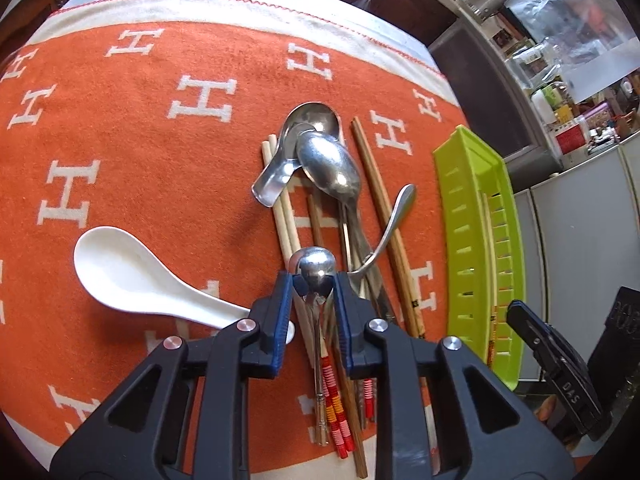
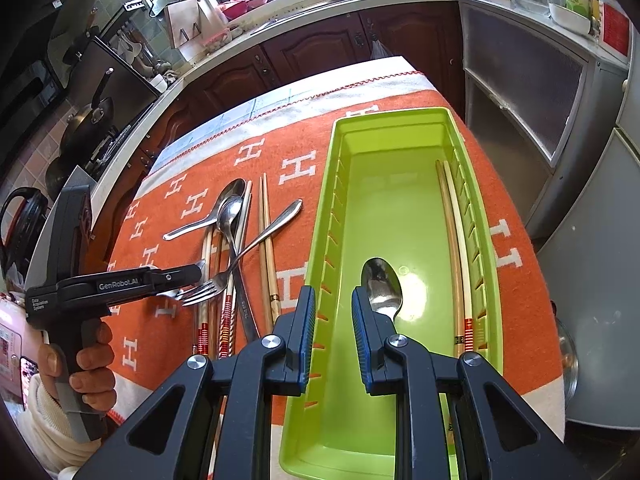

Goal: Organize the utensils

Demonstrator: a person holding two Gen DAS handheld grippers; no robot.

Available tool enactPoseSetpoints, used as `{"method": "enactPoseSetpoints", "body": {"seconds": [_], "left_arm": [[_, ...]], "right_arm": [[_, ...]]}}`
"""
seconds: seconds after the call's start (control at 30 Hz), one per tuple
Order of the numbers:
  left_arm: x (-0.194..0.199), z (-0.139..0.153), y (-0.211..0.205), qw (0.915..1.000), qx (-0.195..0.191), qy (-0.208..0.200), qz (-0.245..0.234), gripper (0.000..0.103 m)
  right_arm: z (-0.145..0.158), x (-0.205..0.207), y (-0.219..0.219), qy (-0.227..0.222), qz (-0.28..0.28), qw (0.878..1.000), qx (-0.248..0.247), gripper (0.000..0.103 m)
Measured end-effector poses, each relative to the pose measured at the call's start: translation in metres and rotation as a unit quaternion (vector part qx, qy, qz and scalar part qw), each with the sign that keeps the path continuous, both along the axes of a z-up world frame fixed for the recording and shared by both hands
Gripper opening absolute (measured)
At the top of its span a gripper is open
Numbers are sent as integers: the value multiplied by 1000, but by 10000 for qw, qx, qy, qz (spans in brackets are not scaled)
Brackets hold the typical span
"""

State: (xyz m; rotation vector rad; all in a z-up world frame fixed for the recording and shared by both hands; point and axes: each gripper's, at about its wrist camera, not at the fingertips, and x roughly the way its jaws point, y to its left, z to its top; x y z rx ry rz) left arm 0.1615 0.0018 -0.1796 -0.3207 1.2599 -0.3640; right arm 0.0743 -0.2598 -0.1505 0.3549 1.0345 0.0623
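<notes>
Over the orange cloth (image 1: 132, 152) we are holding the left gripper (image 1: 316, 276) right above the pile of utensils, and its blue pads are squeezing the bowl of a small metal spoon (image 1: 318, 268). The gap between the pads is small, and the little spoon is sitting tight between them with its thin handle hanging down under the gripper. We are judging that this step is lifting the spoon out of the pile and carrying it to the green tray (image 1: 480, 240) on the right side of the cloth. To do it well, we are thinking we should keep the squeeze steady, since shiny metal is slippery (a round bowl can pop out of flat pads). We should lift straight up first, so the handle is not dragging the chopsticks (image 1: 288, 220) or bumping the fork (image 1: 384, 236) lying just beside it. The white spoon (image 1: 132, 276) is resting on the cloth to the left, with its handle end running under the left finger, so we should not knock it. Over at the tray, the right gripper (image 2: 332, 332) is hovering with its fingers a little apart and nothing between them. A big spoon (image 2: 382, 284) is lying on the tray floor below, and a pair of chopsticks (image 2: 456, 240) is lying along the right wall, so we should be setting the small spoon down next to the big one.
</notes>
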Motion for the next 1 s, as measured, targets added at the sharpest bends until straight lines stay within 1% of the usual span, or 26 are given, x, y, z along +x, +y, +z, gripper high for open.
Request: {"method": "enactPoseSetpoints", "body": {"seconds": [0.07, 0.13, 0.2, 0.3, 0.47, 0.57, 0.77, 0.87, 0.97, 1.0], "left_arm": [[-6, 8, 3, 9997, -180, -181, -52, 17], [-11, 15, 4, 9988, -295, -368, -147, 0], [-14, 19, 5, 9980, -407, -440, -214, 0], [-16, 20, 5, 9979, -359, -480, -259, 0], [-13, 7, 5, 9985, -411, -159, -311, 0], [-11, 1, 2, 9989, -311, -149, -330, 0], [-11, -7, -13, 9978, -21, -114, -659, 0], [-11, -7, -22, 9958, 286, -273, -820, 0], [-8, -2, -28, 9928, 468, -487, -984, 0], [-6, 1, -31, 9911, 497, -566, -1095, 2]], "right_arm": [[0, -1, 0, -1, 1, 10000, 24, 20], [0, -2, -1, -7, 8, 10000, 49, 20], [0, -2, 0, -14, 20, 10000, 66, 20], [1, -3, 0, -31, 55, 9999, 77, 20], [4, -5, 2, -66, 80, 9999, 85, 20], [4, -8, 1, -77, 42, 9999, 105, 20], [1, -8, 0, -24, 33, 9999, 138, 20], [1, -7, 1, -24, 44, 9999, 144, 20], [0, -6, 1, -20, 64, 9999, 141, 20], [0, -7, 2, -17, 64, 9999, 140, 20]]}}
